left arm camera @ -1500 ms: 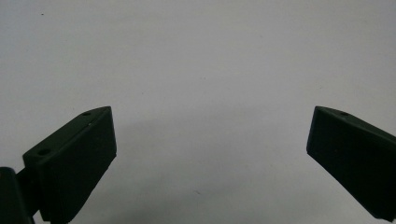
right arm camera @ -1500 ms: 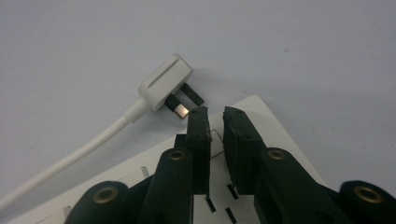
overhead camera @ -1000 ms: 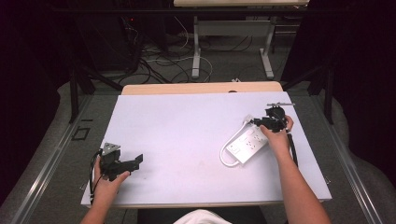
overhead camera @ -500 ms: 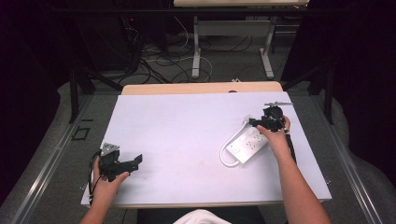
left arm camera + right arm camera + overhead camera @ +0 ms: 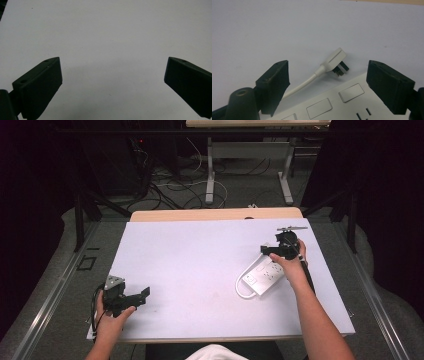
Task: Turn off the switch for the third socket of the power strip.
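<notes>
Right gripper view cuts your power strip [image 5: 332, 107] off at the bottom edge, its plug [image 5: 335, 61] lying on the desk [image 5: 287, 30] just beyond. Your right hand-held gripper [image 5: 328, 75] has just been opening; nothing is pinched. Your left hand-held gripper [image 5: 112, 75], spread, sits near the desk's front left edge, bare surface ahead.

No text, label, brand, number or sign is showing legibly in any of the views. The white power strip [image 5: 263, 274] is showing plain rocker switches and socket slots, with no marking that can be made out in the right gripper view or the high view. Its white plug [image 5: 335, 61] is likewise lying with no readable print on it.
</notes>
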Demonstrator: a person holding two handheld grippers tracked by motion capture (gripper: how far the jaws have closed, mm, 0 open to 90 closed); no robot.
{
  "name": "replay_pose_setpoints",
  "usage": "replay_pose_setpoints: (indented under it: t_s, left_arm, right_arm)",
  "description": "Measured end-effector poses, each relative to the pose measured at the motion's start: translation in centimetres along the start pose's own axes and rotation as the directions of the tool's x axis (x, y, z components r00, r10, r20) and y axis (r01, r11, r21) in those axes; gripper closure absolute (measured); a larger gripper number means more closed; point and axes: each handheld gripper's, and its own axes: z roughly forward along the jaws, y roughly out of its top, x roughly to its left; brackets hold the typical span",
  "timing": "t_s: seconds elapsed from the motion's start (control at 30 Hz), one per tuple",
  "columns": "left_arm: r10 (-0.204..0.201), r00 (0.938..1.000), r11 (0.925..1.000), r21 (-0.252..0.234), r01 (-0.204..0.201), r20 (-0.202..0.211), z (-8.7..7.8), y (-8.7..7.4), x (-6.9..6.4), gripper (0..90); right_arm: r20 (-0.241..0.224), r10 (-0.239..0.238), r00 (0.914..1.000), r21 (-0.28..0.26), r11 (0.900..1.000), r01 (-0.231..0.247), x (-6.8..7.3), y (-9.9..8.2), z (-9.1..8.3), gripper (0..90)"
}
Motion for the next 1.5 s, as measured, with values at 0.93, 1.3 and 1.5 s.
replay_pose_setpoints:
  t_s: [0.93, 1.3, 1.5]
  left_arm:
    - [0.023, 0.9996, 0.9997, -0.006, -0.023, 0.016, -0.1, 0.1, -0.3, 1.6]
    - [0.034, 0.9992, 0.9994, -0.01, -0.034, 0.023, 0.0, 0.2, -0.6, 1.5]
    - [0.035, 0.9992, 0.9993, -0.01, -0.035, 0.02, -0.1, 0.1, -0.6, 1.5]
  right_arm:
    - [-0.049, -0.15, 0.9875, 0.012, 0.9885, 0.151, 2.3, -1.1, -5.8, 5.2]
    - [-0.081, -0.155, 0.9845, -0.001, 0.9878, 0.156, 2.9, -3.6, -7.4, 2.5]
    - [-0.103, -0.169, 0.9802, -0.001, 0.9855, 0.17, 3.7, -5.3, -8.1, 0.0]
